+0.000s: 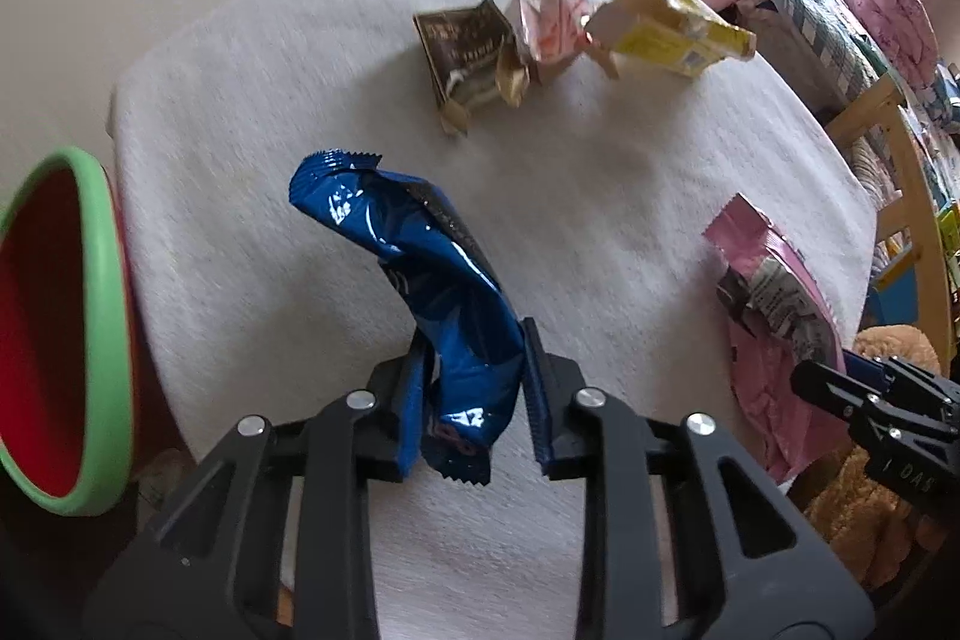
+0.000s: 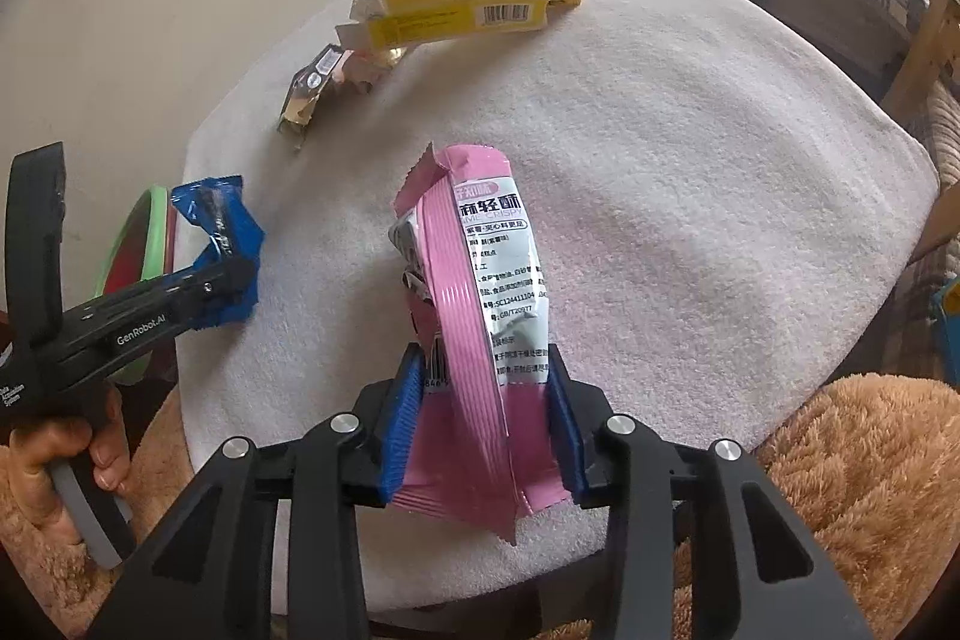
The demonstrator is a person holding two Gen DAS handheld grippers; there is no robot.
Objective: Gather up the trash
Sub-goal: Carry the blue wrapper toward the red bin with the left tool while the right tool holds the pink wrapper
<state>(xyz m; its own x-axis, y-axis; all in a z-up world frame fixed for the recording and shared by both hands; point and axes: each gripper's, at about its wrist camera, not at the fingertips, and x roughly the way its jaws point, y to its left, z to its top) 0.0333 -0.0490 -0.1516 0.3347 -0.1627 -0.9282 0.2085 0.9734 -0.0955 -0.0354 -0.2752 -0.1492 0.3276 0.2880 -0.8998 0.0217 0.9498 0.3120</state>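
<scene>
Pinching a crumpled blue wrapper point(image 1: 420, 280) between its blue pads, the left gripper point(image 1: 474, 394) occupies the 6 o'clock sector of the left wrist view; the wrapper rises from the fingers toward 11 o'clock, above the white cloth-covered table point(image 1: 600, 196). A red bin with a green rim point(image 1: 90, 340) sits at 9 o'clock, beside the table edge. At 12 o'clock lie a dark wrapper point(image 1: 465, 46), a pale pink wrapper point(image 1: 552, 22) and a yellow carton point(image 1: 672, 28), grouped closely. At 3 o'clock a pink packet point(image 1: 774, 304) is visible, with the right gripper's black frame just below it.

In the right wrist view, the right gripper point(image 2: 486, 412) at 6 o'clock clamps the pink packet point(image 2: 474, 292) between its pads; the packet stands upright toward 12 o'clock. At 9 o'clock the left gripper point(image 2: 240, 274) holds the blue wrapper point(image 2: 216, 244) in front of the bin point(image 2: 144, 232), a hand point(image 2: 66, 460) grasping its handle at 8 o'clock. The yellow carton point(image 2: 456, 4) lies at 12 o'clock. A brown plush surface point(image 2: 840, 490) fills 4 o'clock.
</scene>
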